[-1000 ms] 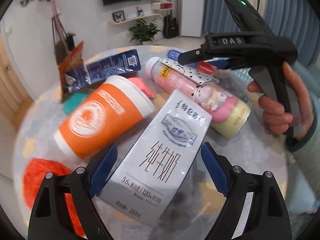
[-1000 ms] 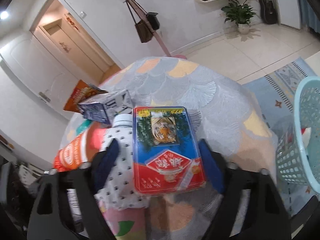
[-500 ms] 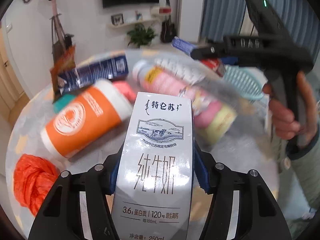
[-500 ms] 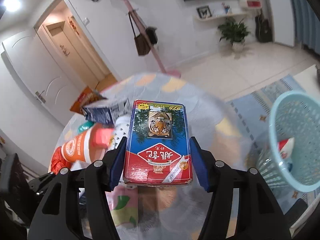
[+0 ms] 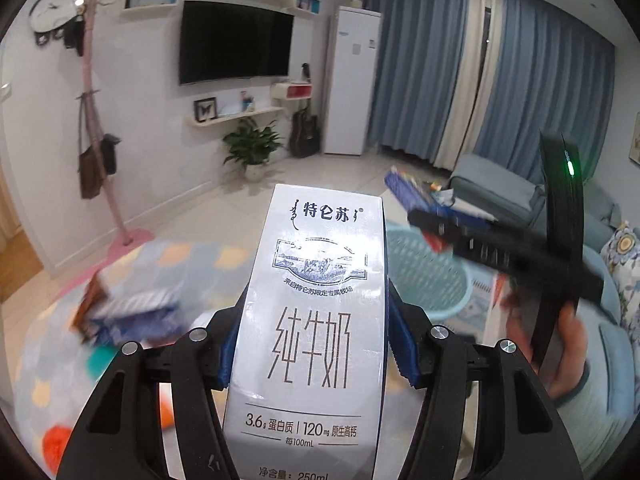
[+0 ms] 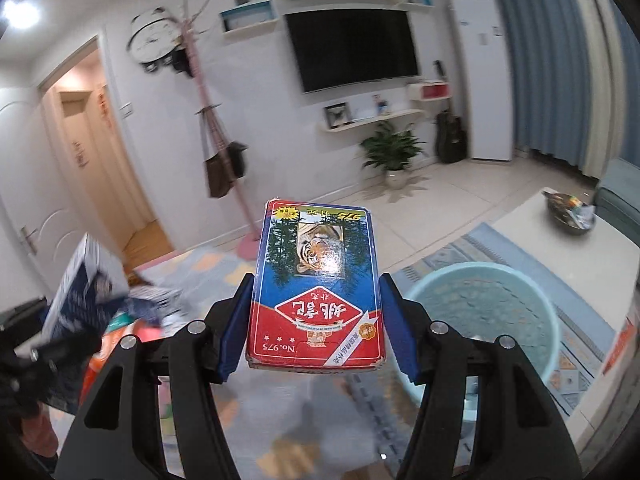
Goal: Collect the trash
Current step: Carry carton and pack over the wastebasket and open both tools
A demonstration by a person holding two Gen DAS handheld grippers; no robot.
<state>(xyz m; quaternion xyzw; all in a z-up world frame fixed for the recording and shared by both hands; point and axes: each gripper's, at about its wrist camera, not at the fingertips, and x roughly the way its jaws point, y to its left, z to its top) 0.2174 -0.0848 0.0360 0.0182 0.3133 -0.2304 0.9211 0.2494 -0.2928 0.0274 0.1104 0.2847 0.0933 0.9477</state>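
Observation:
My left gripper (image 5: 316, 344) is shut on a white milk carton (image 5: 316, 320) and holds it up above the table. My right gripper (image 6: 316, 332) is shut on a blue and red card box with a tiger picture (image 6: 316, 292), lifted above the table. The light blue mesh trash basket (image 6: 484, 312) stands on the floor to the right of the card box. It also shows in the left wrist view (image 5: 428, 276), behind the carton, with the right gripper (image 5: 492, 248) above it.
The round patterned table (image 5: 48, 344) holds a blurred dark blue carton (image 5: 132, 304) and orange trash (image 5: 56, 444). A white coffee table (image 6: 568, 248) with a dark bowl (image 6: 568, 216) stands right of the basket. A coat stand (image 6: 216, 152) is beyond the table.
Both grippers closed on their items and lifted them off the table. Both have swung up and to the right, toward the basket.

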